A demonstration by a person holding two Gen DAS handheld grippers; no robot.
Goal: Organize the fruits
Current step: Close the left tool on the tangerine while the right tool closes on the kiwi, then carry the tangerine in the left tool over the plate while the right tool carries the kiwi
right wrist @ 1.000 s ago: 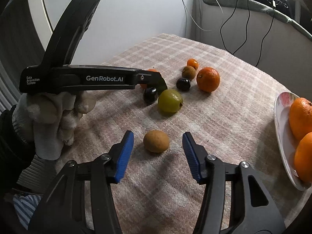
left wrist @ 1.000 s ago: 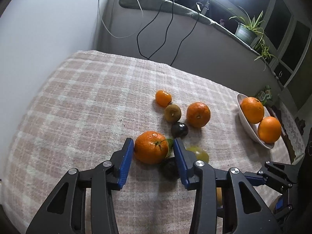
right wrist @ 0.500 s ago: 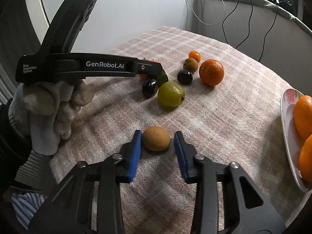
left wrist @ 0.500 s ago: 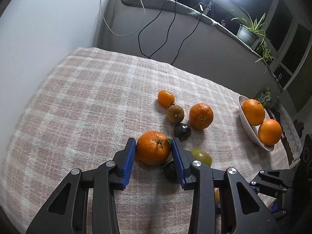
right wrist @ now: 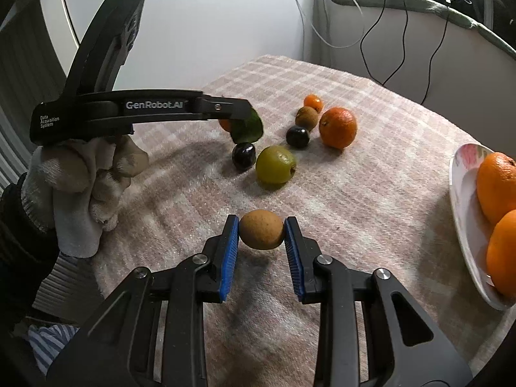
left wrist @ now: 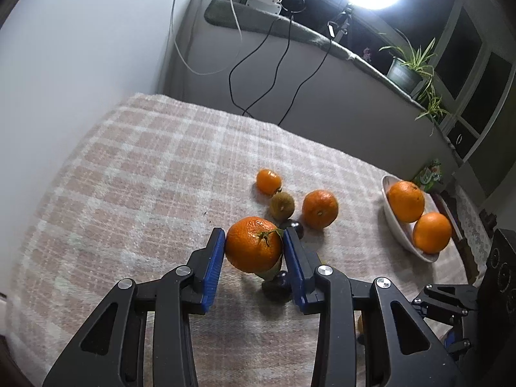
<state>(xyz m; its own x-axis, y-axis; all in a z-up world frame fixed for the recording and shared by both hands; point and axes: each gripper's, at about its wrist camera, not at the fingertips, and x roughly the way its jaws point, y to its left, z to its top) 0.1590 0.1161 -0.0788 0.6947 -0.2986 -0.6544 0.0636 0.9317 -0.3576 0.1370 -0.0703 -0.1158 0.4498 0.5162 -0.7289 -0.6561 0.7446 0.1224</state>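
Left gripper: blue pads are pressed on both flanks of a stemmed orange, with a green leaf at its stalk. The fruit is clamped and appears raised off the checked cloth, a shadow lying beneath it.

Just under and past the right-hand pad, a dark plum is seen on the cloth. Ahead of the fingertips, a second dark plum is partly hidden behind the pad. Farther ahead a kiwi, a small mandarin and a loose orange are grouped close together, the kiwi touching the mandarin.

Well off to the right of this gripper, a white dish is noted, with two oranges inside it, touching each other.

Right gripper: jaws are drawn narrow, pads pressed on either side of a brown round fruit, which is gripped at the fingertips, low over the cloth; whether it is lifted cannot be told.

Ahead of it, a green fruit is seen beside a dark plum. The other gripper is seen to the upper left of this view, held by a gloved hand; its orange is mostly hidden behind the finger and leaf. The dish lies at the far right.
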